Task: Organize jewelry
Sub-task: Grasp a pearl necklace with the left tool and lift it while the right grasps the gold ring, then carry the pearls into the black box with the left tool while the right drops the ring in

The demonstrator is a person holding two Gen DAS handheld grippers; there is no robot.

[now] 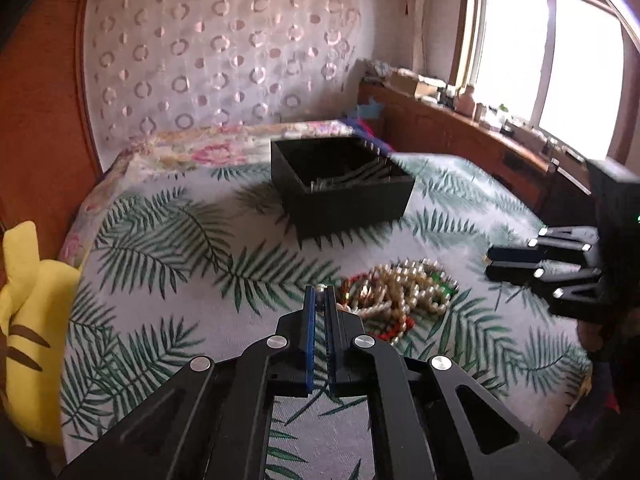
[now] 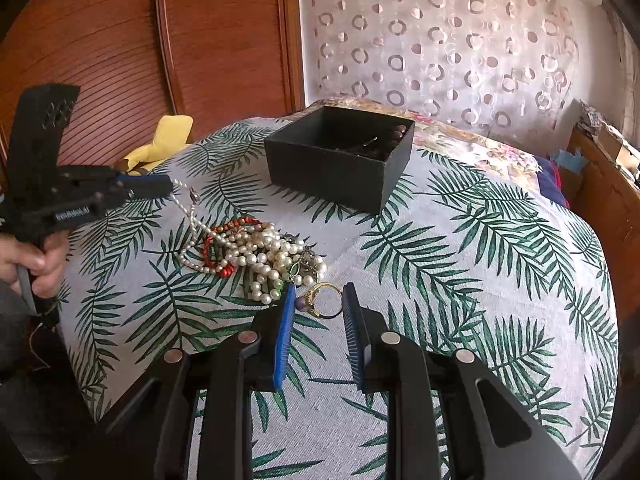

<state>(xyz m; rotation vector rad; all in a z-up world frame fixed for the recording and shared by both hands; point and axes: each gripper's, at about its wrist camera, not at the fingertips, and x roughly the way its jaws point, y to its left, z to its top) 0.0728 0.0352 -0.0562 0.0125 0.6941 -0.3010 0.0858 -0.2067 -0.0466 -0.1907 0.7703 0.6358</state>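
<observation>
A tangled pile of pearl, red and green bead jewelry (image 2: 260, 254) lies on the leaf-print cloth; it also shows in the left wrist view (image 1: 400, 294). My left gripper (image 1: 319, 292) is shut on a pearl strand (image 2: 188, 204), lifting one end off the pile; the same gripper appears at the left of the right wrist view (image 2: 170, 186). My right gripper (image 2: 318, 292) is open, its fingers either side of a gold ring (image 2: 326, 300) at the pile's near edge. A black box (image 2: 340, 156) holding some jewelry stands behind the pile (image 1: 342, 184).
A yellow plush toy (image 1: 28, 300) sits at the left edge of the cloth-covered surface (image 2: 480, 280). A wooden cabinet (image 1: 460, 128) with clutter runs under the window at the right. A patterned curtain hangs behind.
</observation>
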